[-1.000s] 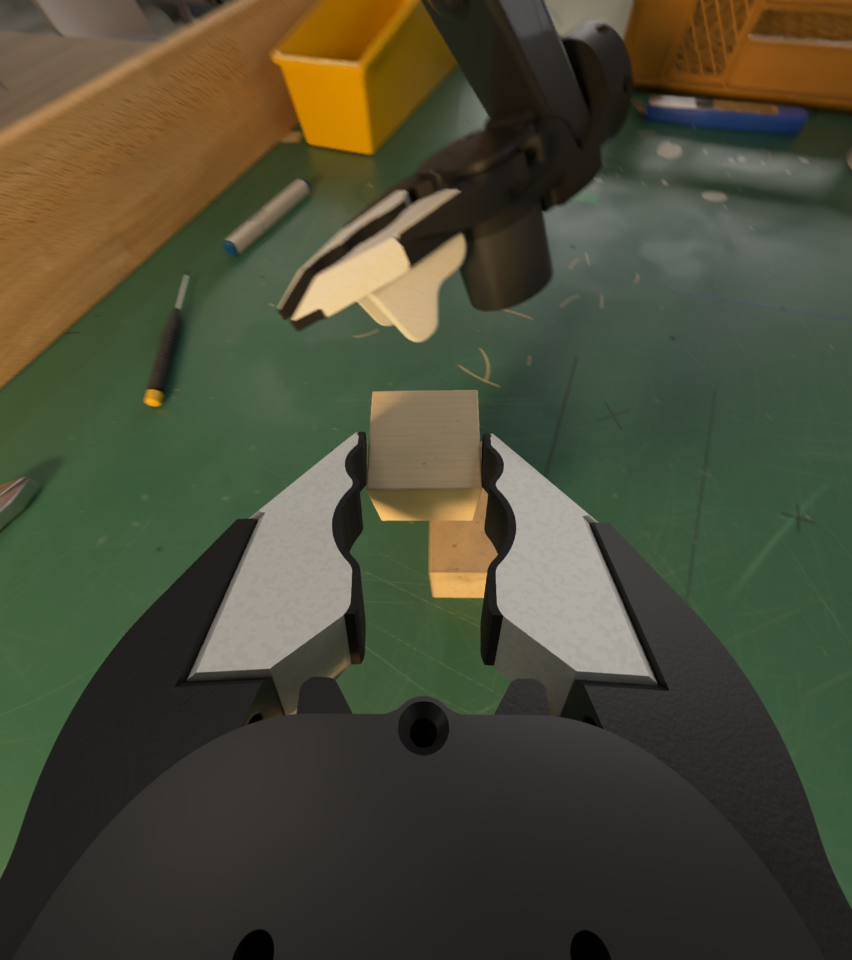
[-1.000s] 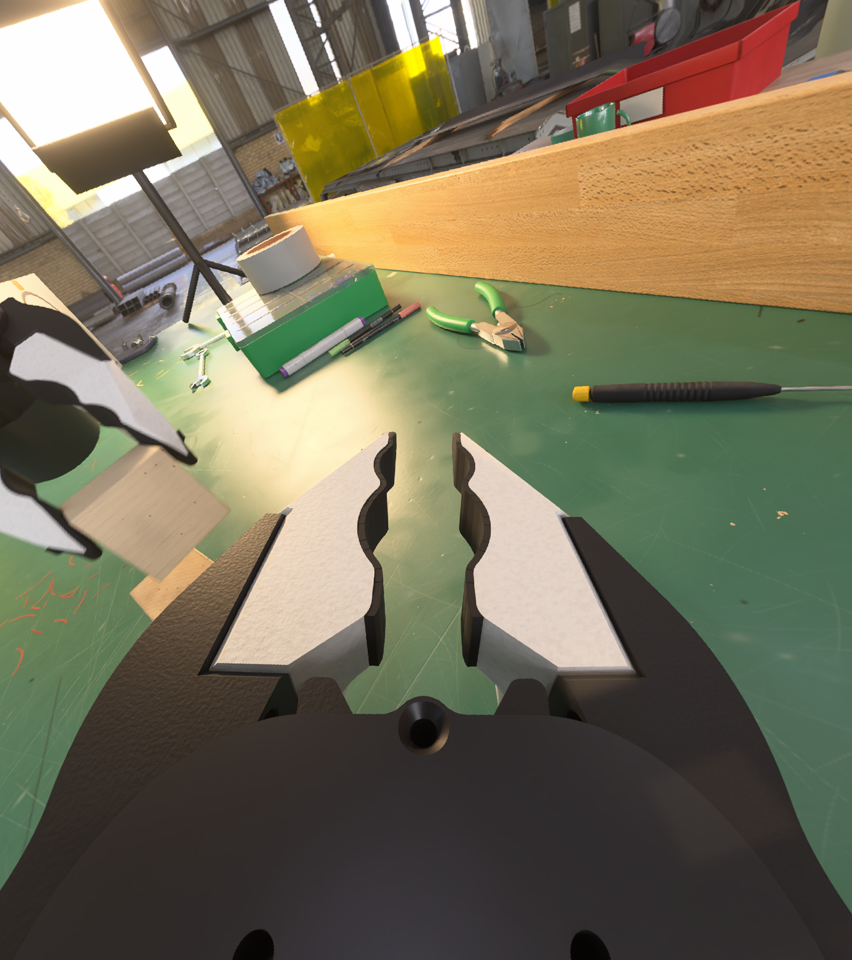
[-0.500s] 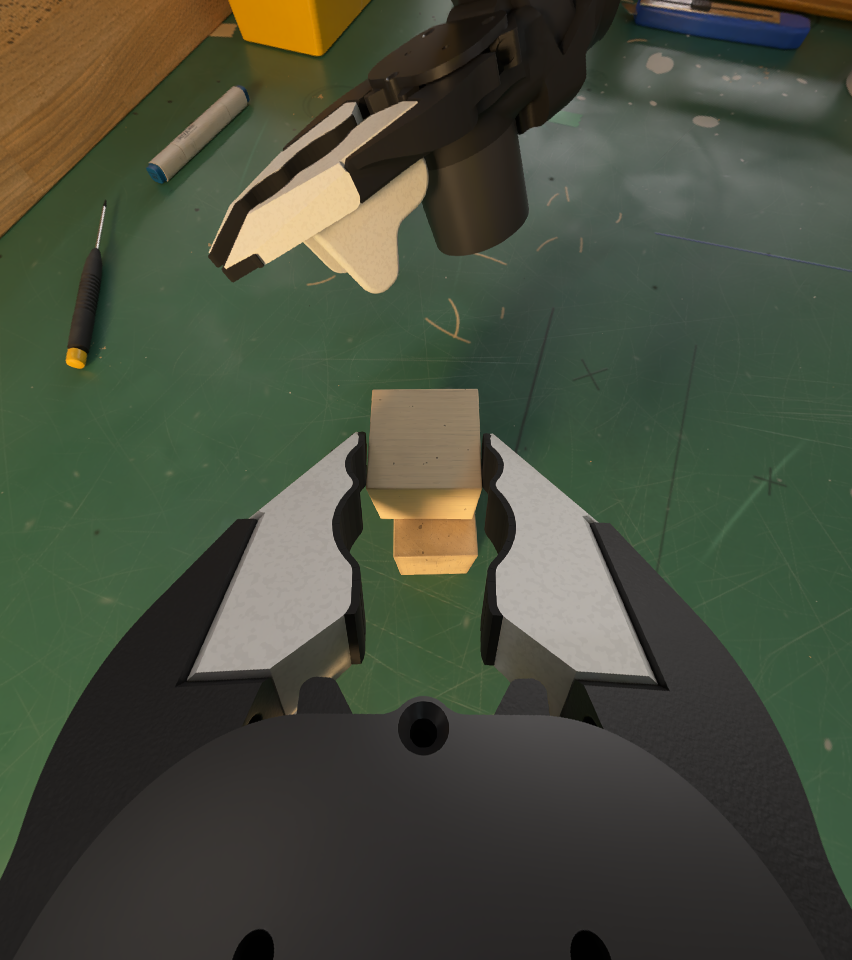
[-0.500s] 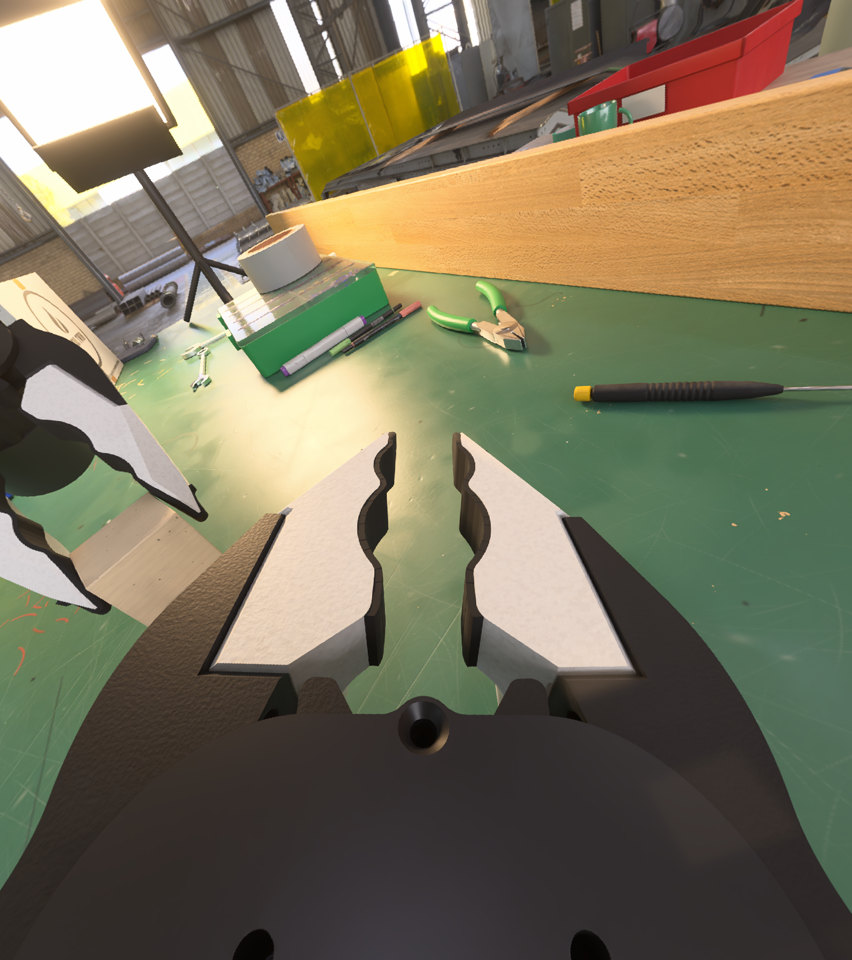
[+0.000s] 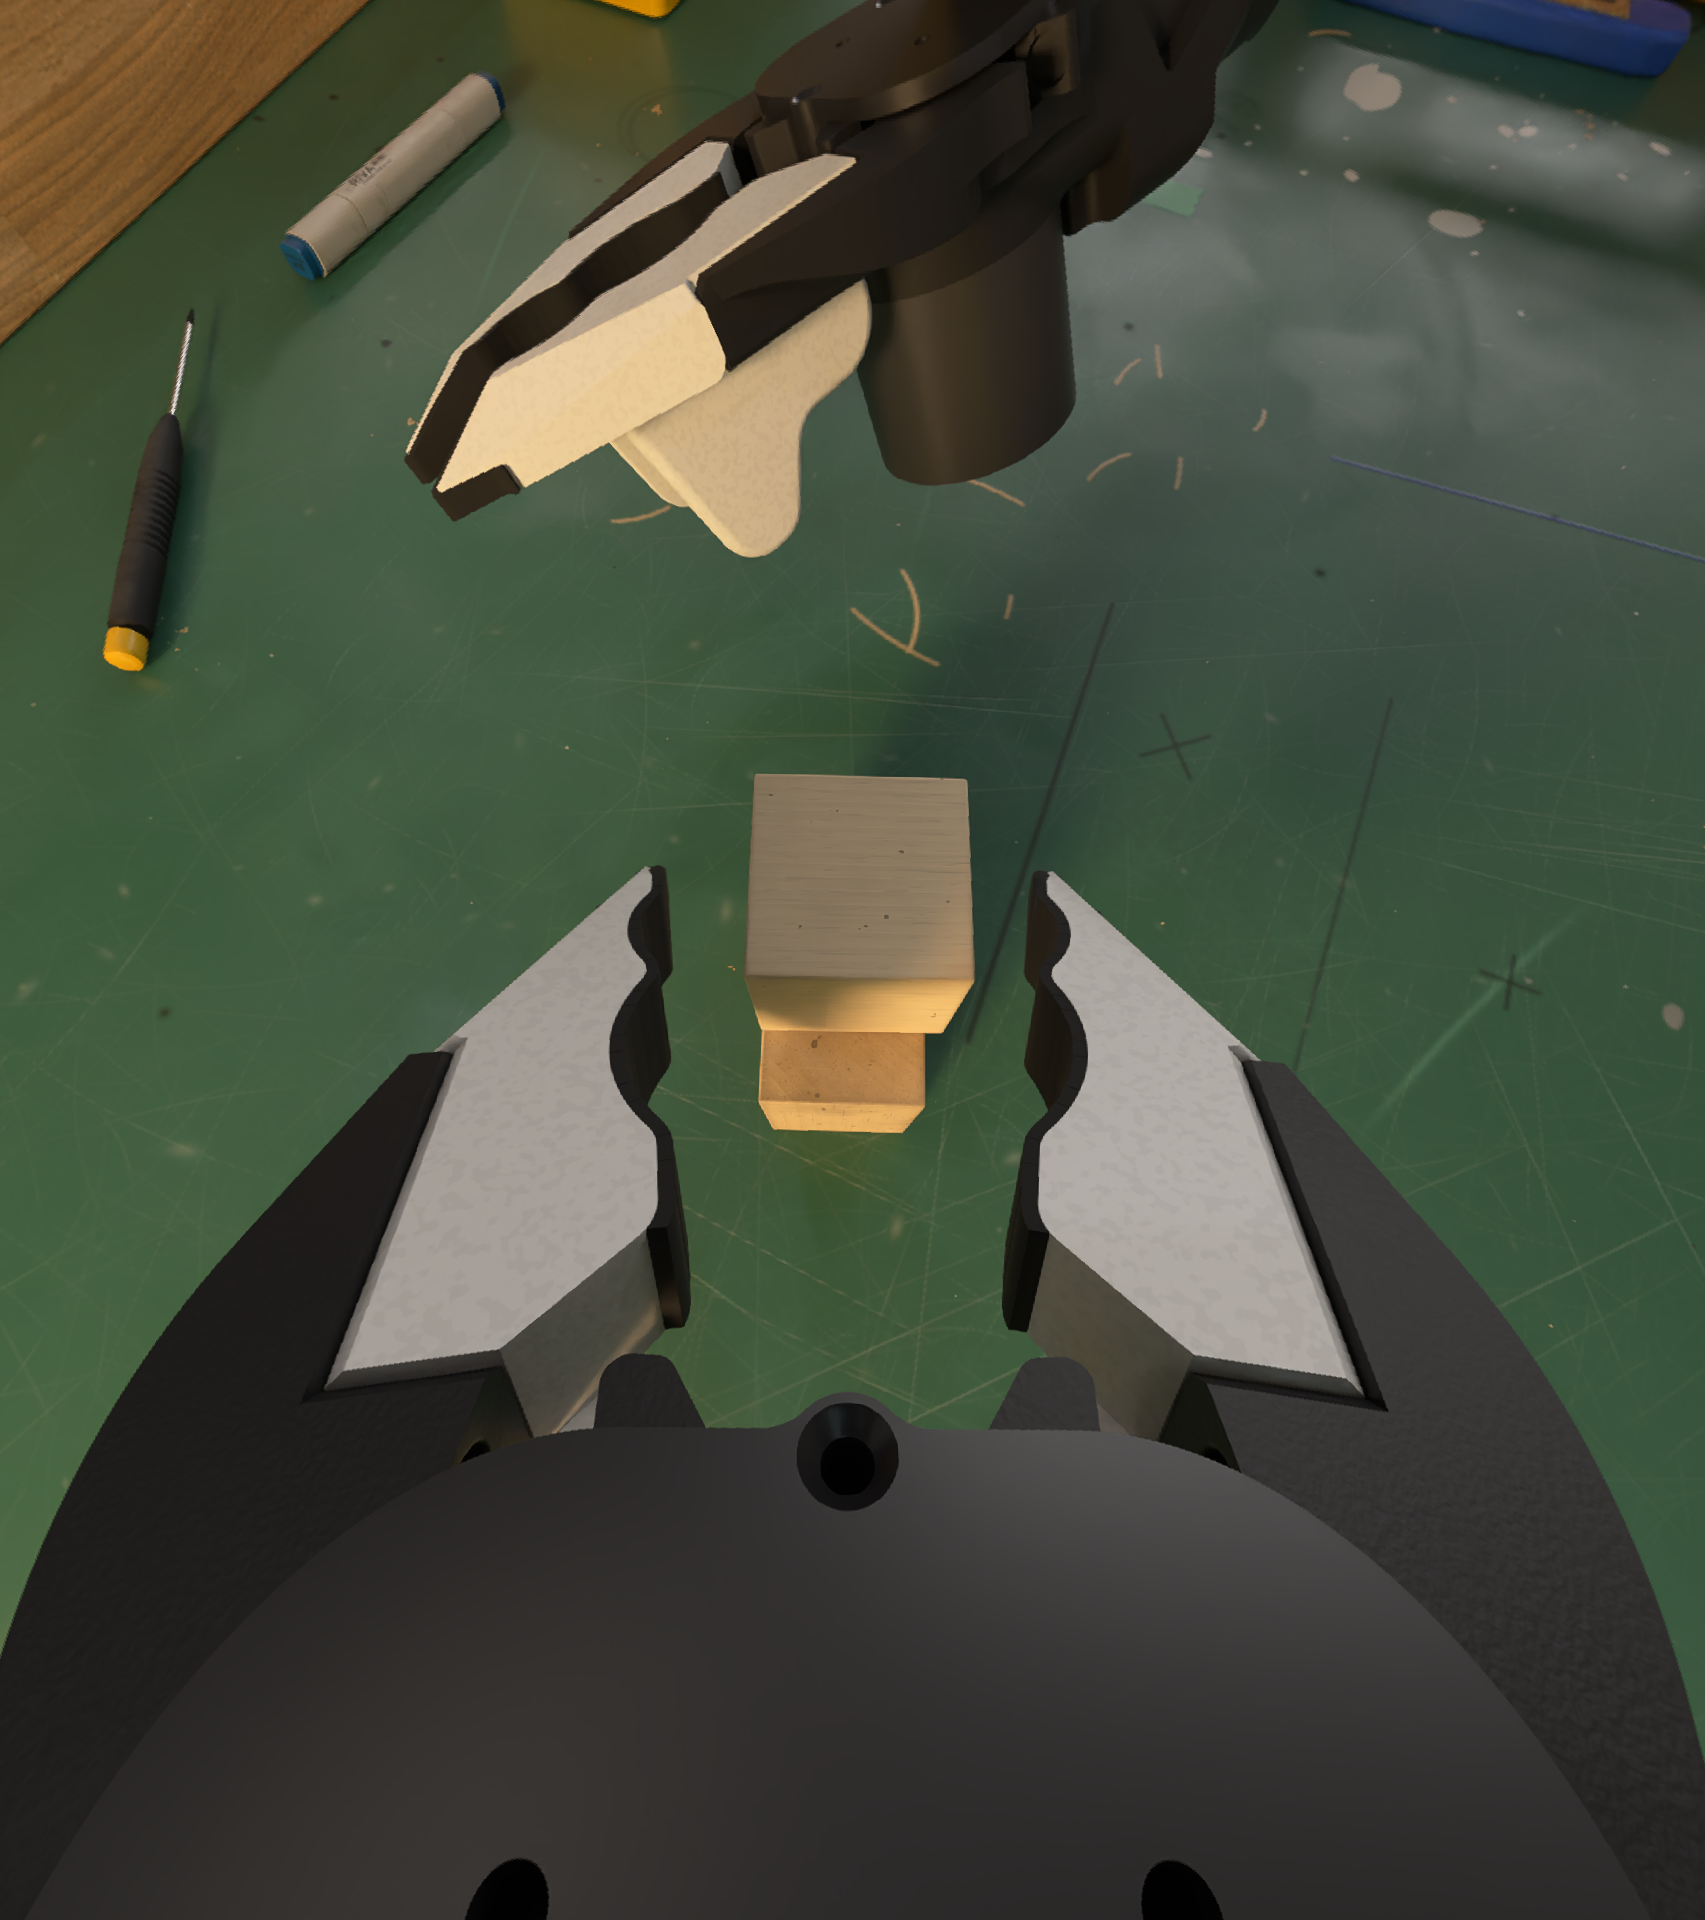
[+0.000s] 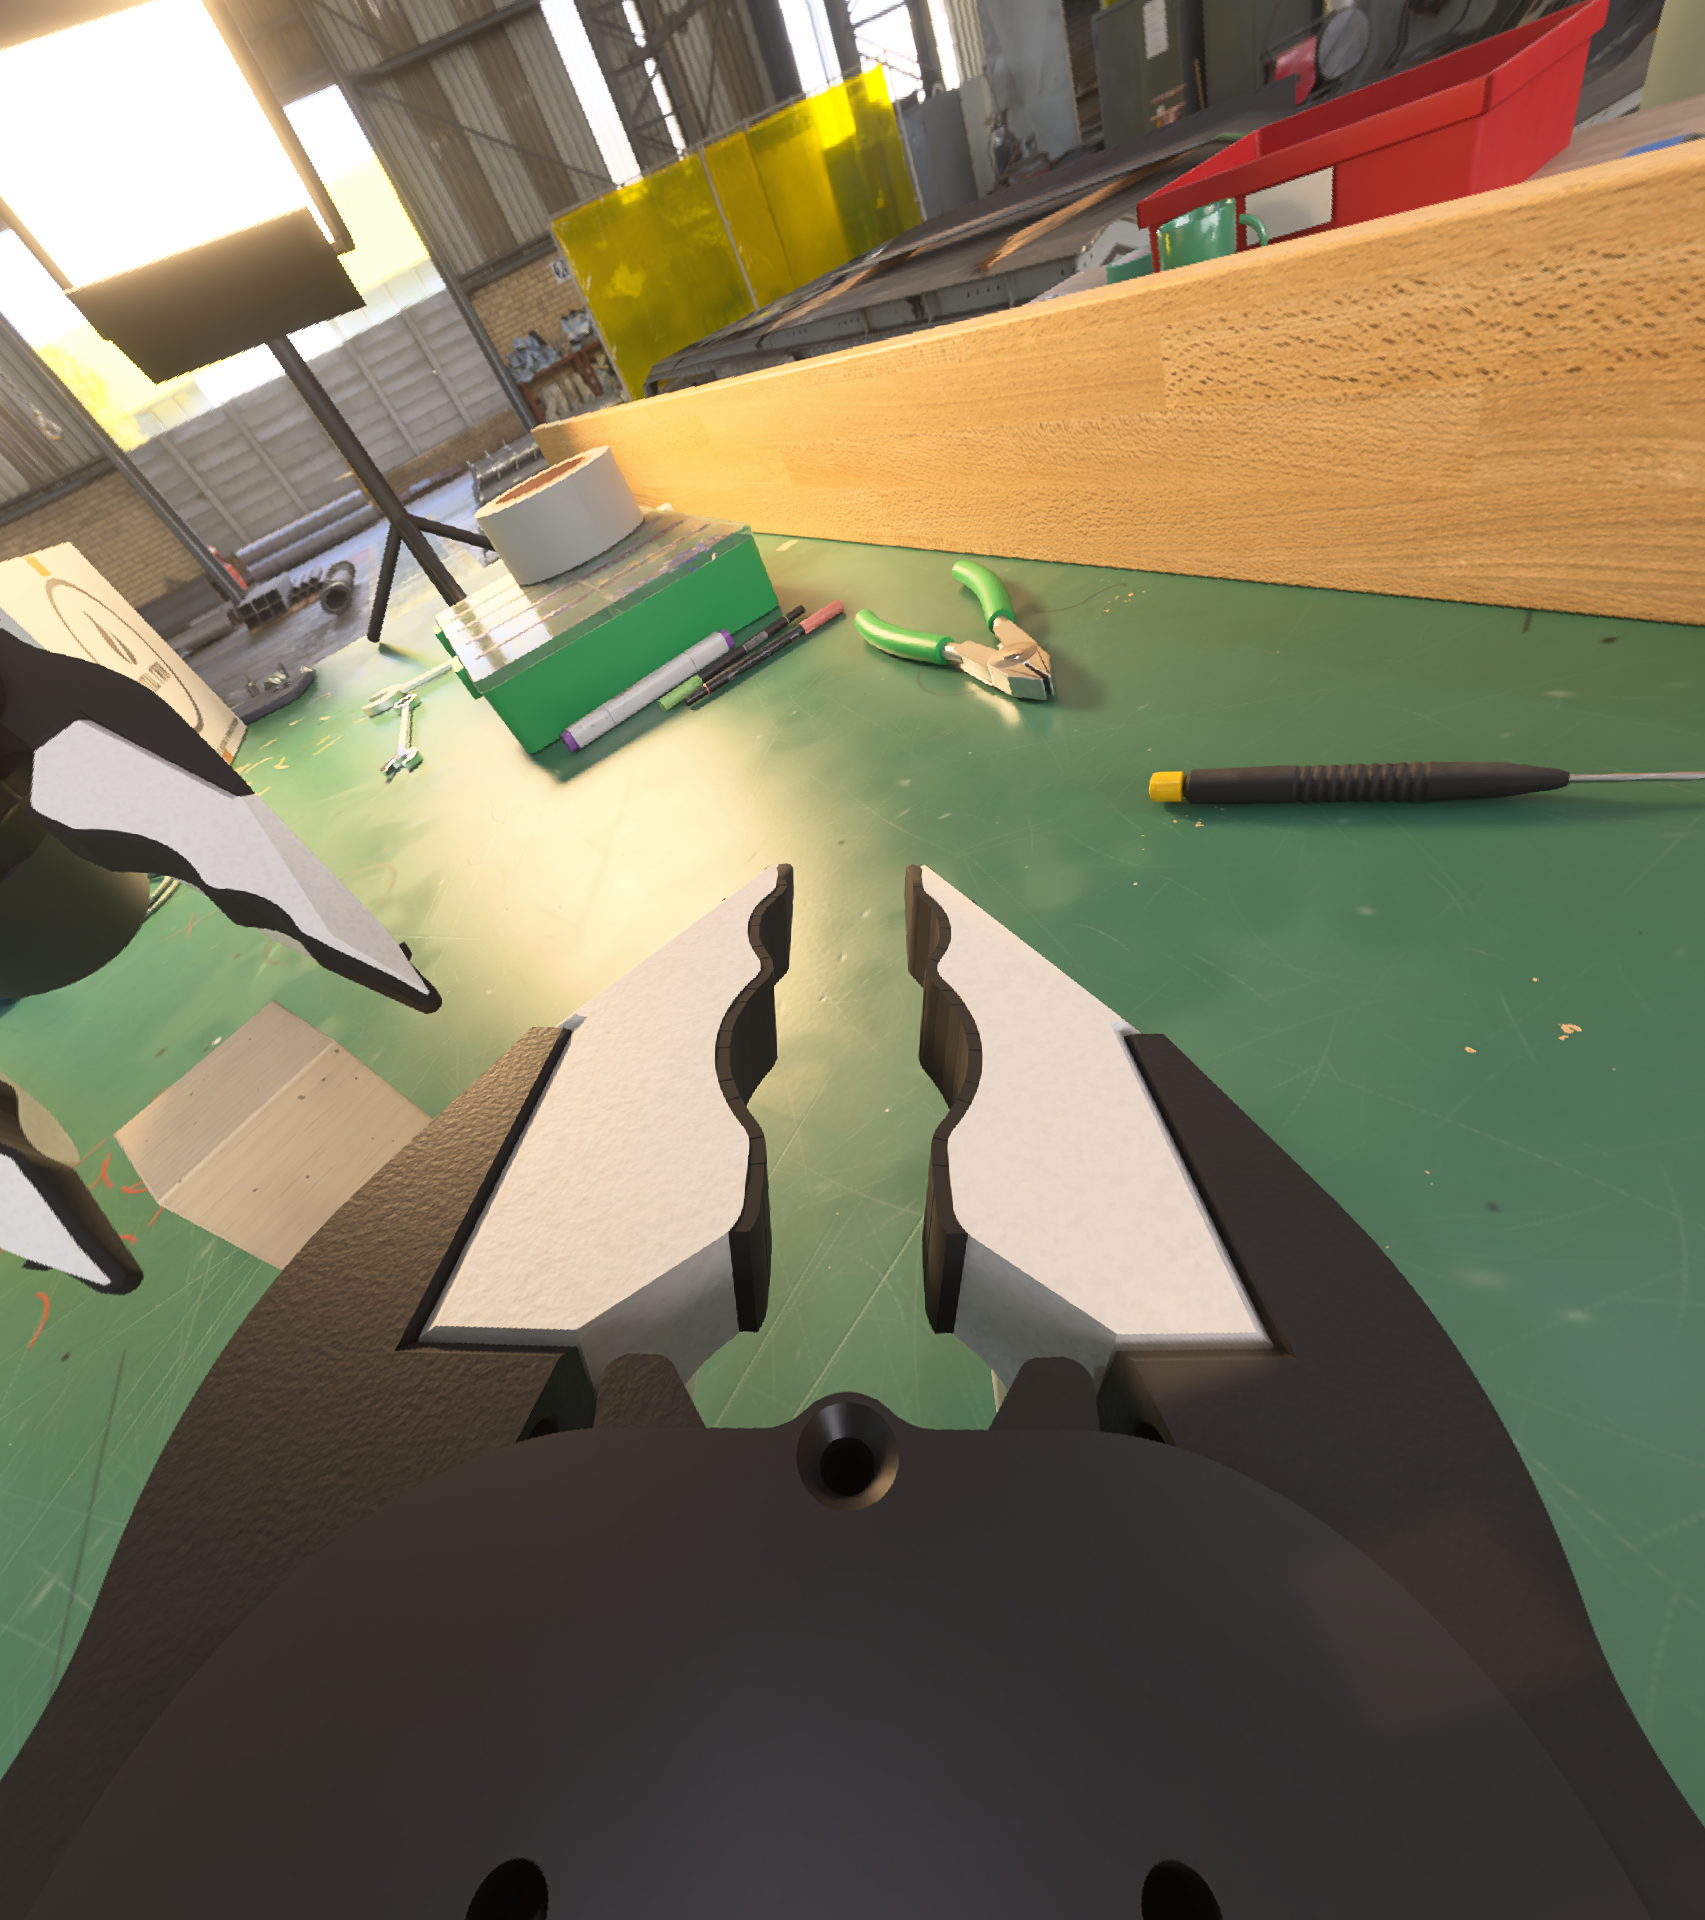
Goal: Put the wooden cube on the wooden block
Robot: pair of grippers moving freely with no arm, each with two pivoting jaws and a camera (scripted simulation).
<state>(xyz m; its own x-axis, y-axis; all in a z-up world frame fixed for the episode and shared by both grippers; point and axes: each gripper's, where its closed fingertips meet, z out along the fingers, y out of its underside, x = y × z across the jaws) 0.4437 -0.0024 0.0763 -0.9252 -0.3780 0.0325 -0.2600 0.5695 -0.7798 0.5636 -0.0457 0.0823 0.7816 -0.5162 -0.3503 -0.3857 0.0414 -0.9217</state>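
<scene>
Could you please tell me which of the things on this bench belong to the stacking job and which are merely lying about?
Belonging to the job:
wooden cube, resting on the wooden block
left hand-held gripper, open around the cube

Lying about:
screwdriver
grey marker
green-handled pliers
tape roll on a green box
red bin

The left claw (image 5: 846, 904) now stands spread wide, its fingers (image 5: 557, 1091) clear of the cube (image 5: 858, 894) on both sides, where half a second ago they pinched it. The cube now rests on the block (image 5: 840, 1081) between them. A second ago the block lay off toward the claw's right finger.
</scene>
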